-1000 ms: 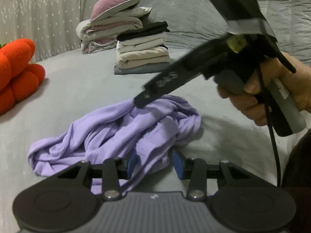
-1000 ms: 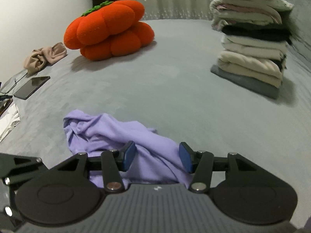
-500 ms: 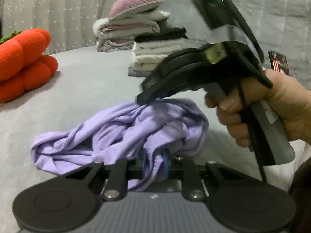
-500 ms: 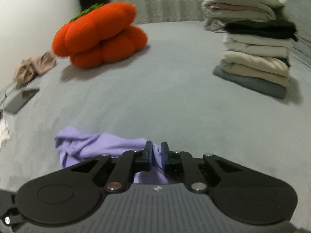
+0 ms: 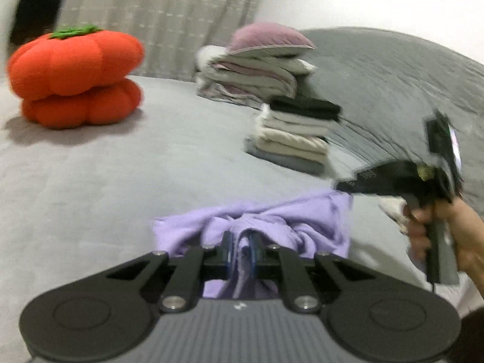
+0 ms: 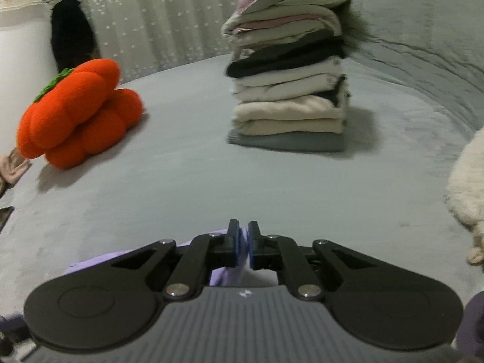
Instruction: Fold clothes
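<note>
**Both grippers clamped on lilac garment, lifted over grey bed**

Left gripper [image 5: 242, 249]: jaws closed tight on a bunched fold of the lilac garment [image 5: 302, 220]. Cloth hangs in a wad around and below the pads. Right gripper [image 6: 244, 243]: jaws nearly together with a thin lilac edge pinched between the blue pads; rest of the garment trails down-left under the tool body. In the left wrist view the right gripper sits at the garment's right-hand corner, held by a hand [image 5: 447, 236]; garment spans between the two tools, crumpled, not spread flat.

Room: grey bed surface [image 6: 187, 175] ahead of both tools is bare and wide, open from the tools out to the stack. Left side open up to the cushion.

Around: stack of folded clothes [image 6: 290, 103] straight ahead, well apart, with a second pile topped by a mauve pillow [image 5: 269, 37] behind it. Orange pumpkin cushion [image 6: 78, 112] far left. Cream fluffy item [image 6: 469, 181] at right edge of the right wrist view, near the tool's right side. Grey quilt [image 5: 393, 84] bunched behind the stack. Curtain [image 6: 157, 15] at back. Frames motion-blurred.
</note>
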